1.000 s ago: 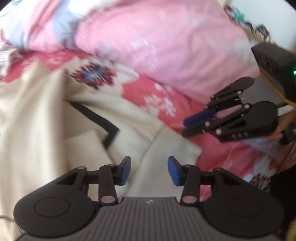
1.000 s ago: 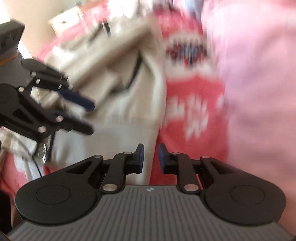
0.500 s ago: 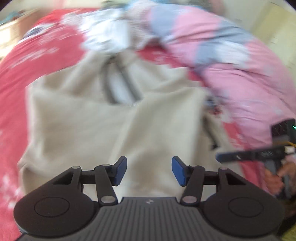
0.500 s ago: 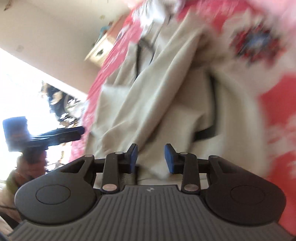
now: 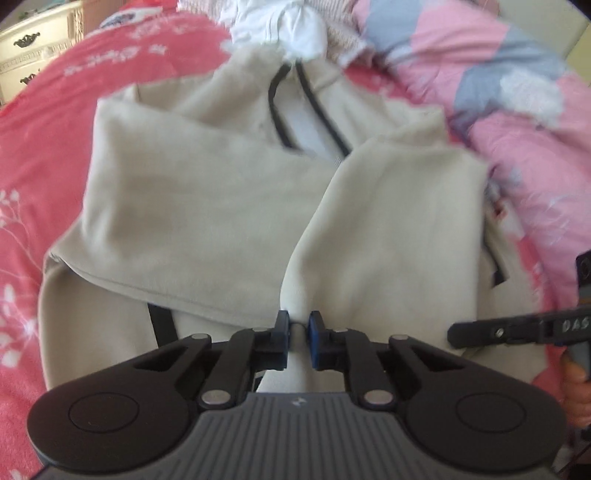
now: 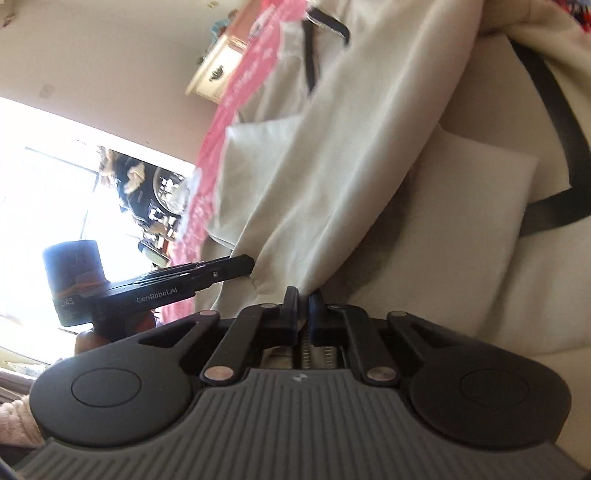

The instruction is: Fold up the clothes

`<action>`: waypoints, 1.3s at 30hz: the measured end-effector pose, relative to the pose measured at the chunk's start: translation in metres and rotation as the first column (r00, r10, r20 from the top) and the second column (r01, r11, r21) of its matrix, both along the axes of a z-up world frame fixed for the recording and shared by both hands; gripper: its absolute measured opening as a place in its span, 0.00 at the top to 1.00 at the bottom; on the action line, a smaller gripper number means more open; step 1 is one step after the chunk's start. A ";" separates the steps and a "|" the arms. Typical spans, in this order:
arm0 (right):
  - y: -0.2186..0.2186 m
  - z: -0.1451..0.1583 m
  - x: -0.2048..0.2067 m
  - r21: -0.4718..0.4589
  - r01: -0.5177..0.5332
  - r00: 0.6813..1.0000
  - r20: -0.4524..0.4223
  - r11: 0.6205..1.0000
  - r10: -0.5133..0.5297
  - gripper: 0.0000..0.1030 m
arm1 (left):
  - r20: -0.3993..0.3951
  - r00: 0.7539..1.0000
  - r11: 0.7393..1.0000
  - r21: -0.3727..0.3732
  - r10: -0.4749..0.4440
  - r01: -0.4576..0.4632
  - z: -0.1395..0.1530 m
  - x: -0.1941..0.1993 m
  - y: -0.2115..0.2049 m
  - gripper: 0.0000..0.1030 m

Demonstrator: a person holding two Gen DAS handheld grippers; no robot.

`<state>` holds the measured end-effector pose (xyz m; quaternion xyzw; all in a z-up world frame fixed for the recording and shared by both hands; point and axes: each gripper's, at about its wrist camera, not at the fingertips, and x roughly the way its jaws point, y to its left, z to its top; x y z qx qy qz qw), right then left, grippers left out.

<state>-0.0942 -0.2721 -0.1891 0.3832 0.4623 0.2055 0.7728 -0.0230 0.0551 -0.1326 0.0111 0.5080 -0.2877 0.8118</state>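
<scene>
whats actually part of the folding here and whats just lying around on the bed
Part of the job:
- beige jacket
- left gripper, shut on its hem
- right gripper, shut on its fabric

Lying about:
- pink quilt
- white garment
- dresser
- red bedsheet

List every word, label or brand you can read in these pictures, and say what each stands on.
"DAS": on the right gripper, on its side, in the left wrist view.
"GenRobot.AI": on the left gripper, along its side, in the right wrist view.
"DAS": on the same gripper's body.
The beige jacket shows no text.
</scene>
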 end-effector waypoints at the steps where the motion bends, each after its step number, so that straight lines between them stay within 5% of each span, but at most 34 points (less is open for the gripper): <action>1: 0.001 0.007 -0.003 -0.008 -0.001 1.000 0.024 1.000 0.001 0.97 | 0.020 1.000 1.000 -0.007 -0.007 0.007 0.005 -0.001 0.001 0.89; 3: 0.006 0.016 -0.008 -0.042 -0.022 0.997 0.069 0.999 0.025 0.97 | 0.027 0.999 0.999 0.015 -0.041 0.040 0.004 -0.004 0.001 0.83; 5: 0.014 0.011 -0.008 -0.136 -0.062 0.995 0.071 0.989 0.072 0.93 | 0.013 0.998 0.993 0.103 -0.066 0.064 -0.009 0.003 -0.011 0.64; 8: 0.011 0.003 -0.005 -0.159 -0.096 0.995 0.019 0.983 0.101 0.92 | 0.046 0.998 0.992 0.122 -0.035 0.029 -0.008 0.012 -0.014 0.61; 12: -0.032 0.032 -0.010 -0.081 0.034 0.990 0.141 0.996 -0.022 0.87 | 0.117 0.992 0.996 0.077 -0.044 0.036 0.015 0.044 -0.040 0.50; 14: -0.059 0.043 -0.007 -0.109 0.167 0.969 0.204 0.980 -0.142 0.73 | 0.148 0.987 0.997 0.058 -0.067 0.058 0.026 0.064 -0.062 0.46; 19: -0.119 0.038 0.017 -0.107 0.411 0.900 0.202 0.905 -0.385 0.70 | 0.218 0.964 0.987 -0.018 -0.153 0.160 0.032 0.118 -0.163 0.40; 25: -0.158 0.002 0.032 -0.048 0.514 0.852 0.144 0.857 -0.503 0.69 | 0.169 0.948 0.962 0.004 -0.269 0.273 0.003 0.161 -0.305 0.40; 29: -0.160 -0.011 0.046 -0.012 0.535 0.838 0.130 0.845 -0.529 0.69 | 0.084 0.940 0.940 0.119 -0.330 0.320 -0.027 0.178 -0.355 0.51; 30: -0.161 -0.014 0.048 -0.002 0.533 0.839 0.131 0.846 -0.528 0.71 | 0.070 0.941 0.938 0.133 -0.330 0.320 -0.032 0.179 -0.359 0.59; 31: -0.162 -0.015 0.049 -0.003 0.532 0.839 0.139 0.847 -0.526 0.80 | 0.056 0.943 0.937 0.145 -0.329 0.318 -0.037 0.180 -0.362 0.85; 32: -0.159 -0.013 0.048 -0.014 0.532 0.838 0.152 0.847 -0.524 0.91 | 0.031 0.950 0.944 0.127 -0.311 0.305 -0.042 0.183 -0.357 0.91; 36: -0.150 -0.009 0.037 -0.049 0.538 0.828 0.217 0.841 -0.517 0.96 | -0.025 0.982 0.982 -0.034 -0.188 0.187 -0.044 0.199 -0.329 0.93; 39: -0.142 -0.006 0.019 -0.072 0.555 0.816 0.239 0.829 -0.526 0.97 | -0.070 0.992 0.978 -0.188 -0.103 0.088 -0.047 0.212 -0.303 0.93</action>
